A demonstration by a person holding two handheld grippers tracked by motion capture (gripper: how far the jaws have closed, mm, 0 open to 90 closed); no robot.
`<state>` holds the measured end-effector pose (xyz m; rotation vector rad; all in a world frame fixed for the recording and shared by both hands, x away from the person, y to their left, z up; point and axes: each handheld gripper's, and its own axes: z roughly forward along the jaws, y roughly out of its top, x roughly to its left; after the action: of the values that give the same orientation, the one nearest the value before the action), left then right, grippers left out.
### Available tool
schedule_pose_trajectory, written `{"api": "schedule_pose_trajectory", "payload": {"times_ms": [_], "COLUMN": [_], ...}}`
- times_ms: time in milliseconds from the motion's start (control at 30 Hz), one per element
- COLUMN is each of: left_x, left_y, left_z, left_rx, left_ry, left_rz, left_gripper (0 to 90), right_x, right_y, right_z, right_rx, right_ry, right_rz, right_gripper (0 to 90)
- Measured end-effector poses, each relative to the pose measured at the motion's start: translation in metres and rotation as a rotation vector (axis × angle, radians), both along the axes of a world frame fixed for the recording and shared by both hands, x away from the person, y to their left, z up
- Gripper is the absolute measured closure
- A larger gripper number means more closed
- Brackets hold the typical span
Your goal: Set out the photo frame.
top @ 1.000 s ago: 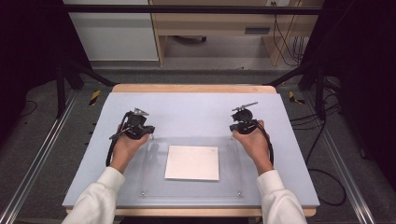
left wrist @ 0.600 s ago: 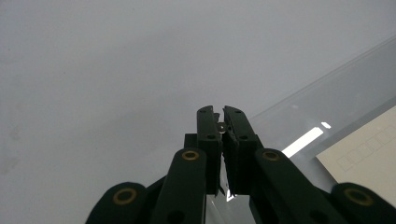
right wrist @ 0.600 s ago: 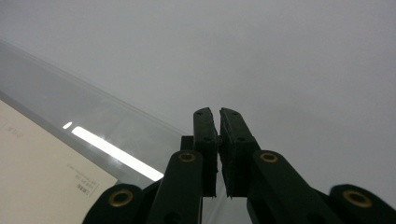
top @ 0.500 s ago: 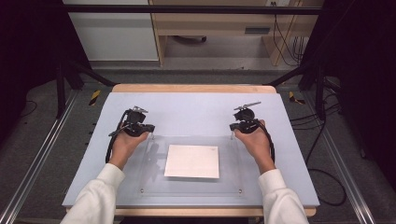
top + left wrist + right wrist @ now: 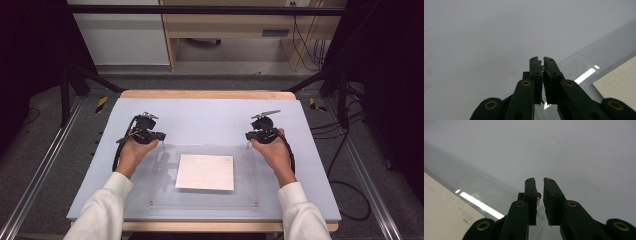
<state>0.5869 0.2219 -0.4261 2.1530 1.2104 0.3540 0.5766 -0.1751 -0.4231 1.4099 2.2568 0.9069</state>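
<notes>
The print on the white sheet [image 5: 205, 171] under the clear plate [image 5: 165, 195] is too small to read.

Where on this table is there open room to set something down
The blue-grey mat is bare behind the clear acrylic sheet, between the left gripper and right gripper. Narrow bare strips flank the sheet. The white paper occupies the sheet's middle.

Left tongs [image 5: 150, 143]: black, with brass-coloured rivets at the joints.
Right tongs [image 5: 248, 141]: black, same brass-coloured rivets.
Clear sheet [image 5: 165, 190]: colourless and see-through, with white glare streaks.
Paper [image 5: 205, 171]: cream-white, faint printed boxes and small grey lettering.
Desk [image 5: 210, 115]: pale blue-grey top, light wood edge.
Sleeves [image 5: 102, 210]: white.
</notes>
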Motion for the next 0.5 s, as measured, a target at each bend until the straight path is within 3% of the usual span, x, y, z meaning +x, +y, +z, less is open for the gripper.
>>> {"api": "schedule_pose_trajectory", "payload": {"times_ms": [133,233,367,500], "left_x": [0.001,0.002,0.003,0.004], "left_y": [0.0,0.0,0.0,0.0], "left_z": [0.0,0.0,0.001,0.001], "left_rx": [-0.001,-0.005,-0.004,-0.006], "left_ry": [0.004,0.008,0.017,0.021], "left_rz": [0.003,0.005,0.004,0.006], "left_gripper": [85.3,85.3,85.3,85.3], "right_x": [-0.006,-0.019,-0.05,-0.092], "right_y": [-0.003,-0.007,-0.013,-0.02], "right_z": [0.002,0.006,0.008,0.008], "right_rx": [-0.006,-0.005,-0.02,-0.032], "right_ry": [-0.052,-0.102,-0.18,-0.275], "right_rz": [0.011,0.015,0.033,0.069], "right_gripper": [68.5,59.6,48.1,33.7]}}
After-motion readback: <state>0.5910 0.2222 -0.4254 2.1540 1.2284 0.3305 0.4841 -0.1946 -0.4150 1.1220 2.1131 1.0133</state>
